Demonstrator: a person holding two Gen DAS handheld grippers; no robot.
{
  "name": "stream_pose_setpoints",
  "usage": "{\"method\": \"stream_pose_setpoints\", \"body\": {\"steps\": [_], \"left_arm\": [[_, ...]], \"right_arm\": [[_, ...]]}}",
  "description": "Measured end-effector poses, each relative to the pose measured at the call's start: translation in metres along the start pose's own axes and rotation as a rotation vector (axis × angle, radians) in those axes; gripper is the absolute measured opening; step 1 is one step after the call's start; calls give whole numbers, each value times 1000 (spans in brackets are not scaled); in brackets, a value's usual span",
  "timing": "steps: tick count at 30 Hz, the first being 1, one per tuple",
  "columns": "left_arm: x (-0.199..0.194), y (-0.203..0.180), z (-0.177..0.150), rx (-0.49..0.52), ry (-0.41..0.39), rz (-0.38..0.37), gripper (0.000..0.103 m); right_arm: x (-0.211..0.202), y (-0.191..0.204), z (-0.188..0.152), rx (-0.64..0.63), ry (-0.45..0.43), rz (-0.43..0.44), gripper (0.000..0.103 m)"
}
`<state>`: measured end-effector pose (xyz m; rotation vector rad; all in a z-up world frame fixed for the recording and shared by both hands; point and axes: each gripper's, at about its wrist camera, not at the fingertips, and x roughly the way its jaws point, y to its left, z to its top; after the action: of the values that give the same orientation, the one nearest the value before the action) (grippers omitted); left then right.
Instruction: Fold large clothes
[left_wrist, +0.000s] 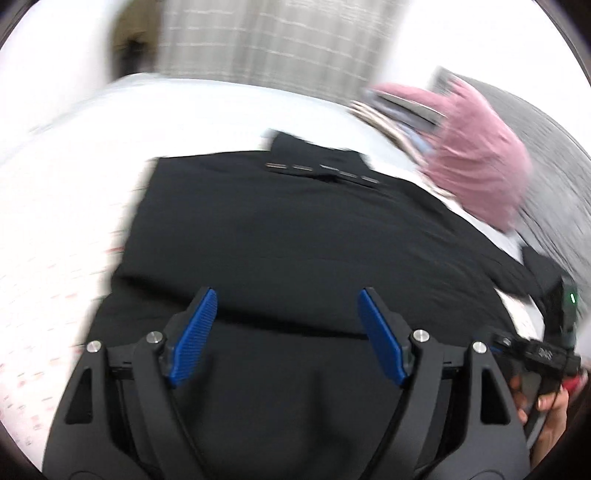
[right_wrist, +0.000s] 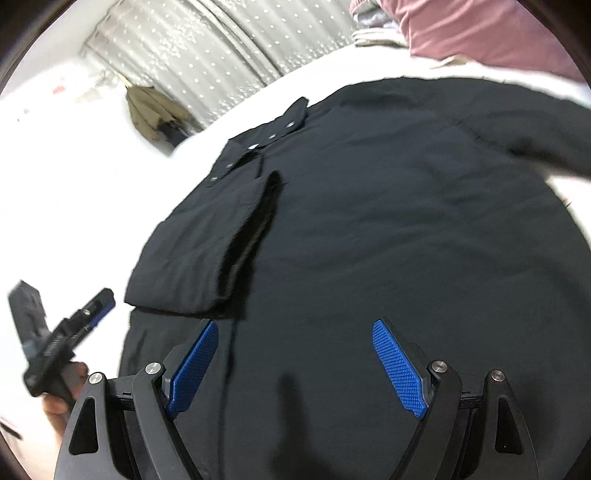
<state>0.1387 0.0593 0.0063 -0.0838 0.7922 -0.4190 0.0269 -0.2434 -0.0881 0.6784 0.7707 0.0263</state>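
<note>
Left gripper (left_wrist: 286, 332) wide, empty | right gripper (right_wrist: 295, 362) wide, empty | I risk dragging black shirt (right_wrist: 369, 221): folded sleeve (right_wrist: 207, 243) at 10 o'clock unfolds.

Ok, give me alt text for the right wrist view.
A black shirt lies spread on a white bed, one sleeve folded onto it. The open right gripper hovers over its near edge; the left gripper is at left.

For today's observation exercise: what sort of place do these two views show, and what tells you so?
Probably a bedroom: a black garment lies spread on a white bed sheet, curtains hang behind, and a pile of clothes sits nearby.
</note>
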Motion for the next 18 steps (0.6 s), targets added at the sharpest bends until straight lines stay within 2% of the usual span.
{"method": "stream_pose_setpoints", "body": {"steps": [3, 5, 8, 10, 12, 13, 15, 17, 18], "left_arm": [[-7, 61, -9, -129, -65, 110, 79], [-3, 84, -7, -216, -76, 112, 78], [1, 102, -3, -286, -126, 102, 69], [9, 104, 0, -292, -141, 105, 60], [23, 99, 3, -283, -142, 120, 46], [31, 90, 3, -275, -143, 120, 41], [41, 87, 3, -280, -139, 97, 25], [45, 81, 4, -277, -136, 57, 22], [48, 78, 4, -270, -131, 41, 22]], "right_arm": [[23, 19, 1, -44, 46, -21, 87], [33, 34, 4, -85, 40, 14, 87], [53, 49, 10, -85, 34, 95, 84], [67, 52, 13, -75, 26, 116, 67], [78, 53, 15, -63, 36, 125, 16], [80, 55, 19, -54, 27, 105, 14], [74, 59, 26, -70, -26, 109, 11], [55, 74, 35, -138, -115, 86, 10], [41, 85, 39, -209, -187, 79, 10]]}}
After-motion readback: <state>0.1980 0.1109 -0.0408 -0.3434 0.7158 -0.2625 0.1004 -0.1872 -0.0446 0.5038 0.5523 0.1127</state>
